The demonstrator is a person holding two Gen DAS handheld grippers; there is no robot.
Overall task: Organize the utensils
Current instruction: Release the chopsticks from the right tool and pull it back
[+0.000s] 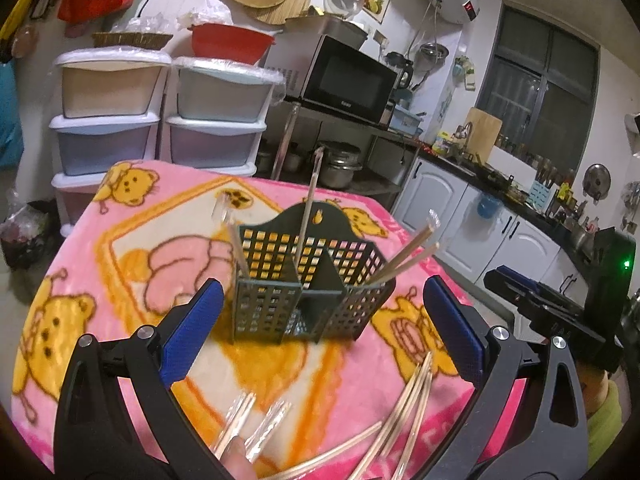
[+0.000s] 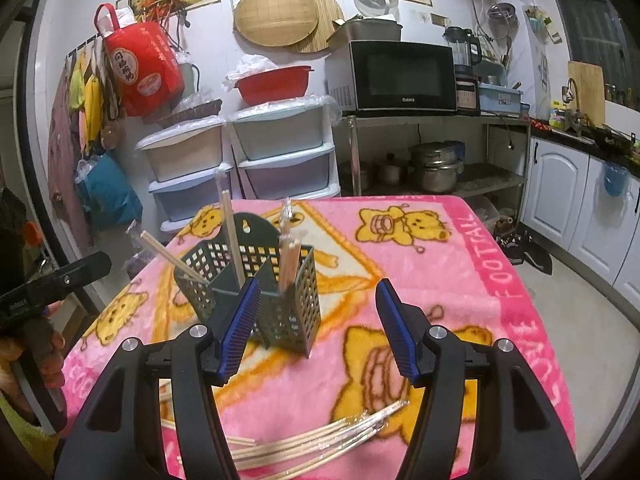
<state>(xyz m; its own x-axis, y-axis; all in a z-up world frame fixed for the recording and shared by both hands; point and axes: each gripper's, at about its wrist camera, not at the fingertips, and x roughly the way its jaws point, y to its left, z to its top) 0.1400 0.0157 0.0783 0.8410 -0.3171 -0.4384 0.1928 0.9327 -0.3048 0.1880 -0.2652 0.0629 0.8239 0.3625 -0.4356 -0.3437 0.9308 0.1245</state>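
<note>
Table with pink bear-print blanket (image 2: 460, 280): thick soft pile, so thin items sink slightly and a pad tip can slide under them. Judged a forgiving surface.

Dark green perforated caddy (image 1: 308, 284), three compartments, stands upright at the middle of the table. Judged light, stiff plastic that will likely skid or tip if knocked from the side, so loading should come from above. It already holds chopsticks: in the left wrist view one pair leans out of the right compartment (image 1: 404, 256), a single stick stands in the middle (image 1: 308, 200), another in the left (image 1: 236, 248).

Loose chopsticks, wrapped in clear film, lie on the near edge of the blanket: a fanned bundle at near right in the left wrist view (image 1: 404, 412), and two film-wrapped ends at near left (image 1: 256, 424). The right wrist view shows the same pile near the bottom (image 2: 328, 440). Judged very light, stiff, thin bamboo or wood; the film looks slick, so a pair may slip or roll. Best hold judged at mid-length, pads across the sticks, one pair at a time.

Left gripper (image 1: 320, 332): jaws wide apart, nothing between them, aimed at the caddy, above the loose sticks.

Right gripper (image 2: 316, 328): jaws apart, empty, left pad just in front of the caddy.
</note>
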